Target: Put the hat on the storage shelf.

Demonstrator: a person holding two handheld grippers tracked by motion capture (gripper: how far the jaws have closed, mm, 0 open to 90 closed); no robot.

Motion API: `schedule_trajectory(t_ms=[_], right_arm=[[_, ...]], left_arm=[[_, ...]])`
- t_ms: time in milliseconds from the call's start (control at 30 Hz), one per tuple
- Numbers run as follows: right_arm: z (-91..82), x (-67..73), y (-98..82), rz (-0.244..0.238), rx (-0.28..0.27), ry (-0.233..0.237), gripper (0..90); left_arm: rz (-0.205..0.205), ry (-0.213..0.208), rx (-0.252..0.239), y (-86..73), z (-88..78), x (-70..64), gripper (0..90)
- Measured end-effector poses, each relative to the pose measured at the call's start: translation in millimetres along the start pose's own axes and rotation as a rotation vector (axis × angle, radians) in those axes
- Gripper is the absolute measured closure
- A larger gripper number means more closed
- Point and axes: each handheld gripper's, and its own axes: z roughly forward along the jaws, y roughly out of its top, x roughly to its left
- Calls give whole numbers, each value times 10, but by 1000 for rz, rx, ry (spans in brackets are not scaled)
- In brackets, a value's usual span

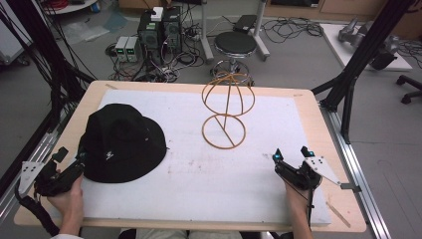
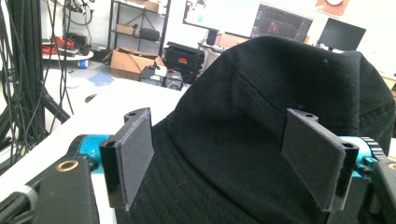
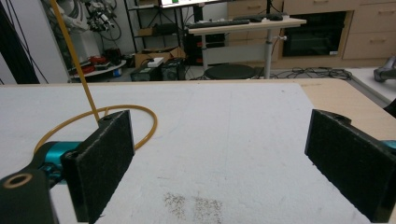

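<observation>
Resting on the white mat point(image 1: 199, 174) at the left of the table point(image 1: 308, 102), the black bucket hat point(image 1: 122, 142) sits crown up with its brim spread flat and a small white mark on its near side. At the hat's near-left edge, the left gripper point(image 1: 70, 155) is held in the person's left hand point(image 1: 67, 196); in the left gripper view its jaws stand wide apart, one on each side of the brim, the hat point(image 2: 280, 116) rising between them and nothing clamped. To the right of the hat, toward the far middle of the mat, stands a yellow wire hat stand point(image 1: 226, 110), a round ring at its base and a globe of hoops above. Well apart at the near right, the right gripper point(image 1: 291, 154) rests over bare mat, jaws spread wide and empty, with the stand's ring point(image 3: 100, 122) just beyond its left jaw.
</observation>
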Motion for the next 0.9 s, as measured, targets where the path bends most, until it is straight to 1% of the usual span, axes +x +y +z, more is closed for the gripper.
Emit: schedule_trajectory(t_ms=[233, 733, 833, 900], right_arm=[[-6, 6, -1, 1, 3, 2, 73], [-5, 6, -1, 5, 5, 5, 73], [-3, 11, -1, -14, -1, 6, 73], [-3, 13, -1, -13, -2, 7, 74]], left_arm=[[-10, 0, -1, 0, -4, 7, 257], [-10, 1, 2, -2, -2, 6, 257], [-9, 2, 2, -2, -2, 6, 257], [-7, 3, 2, -1, -2, 5, 257]])
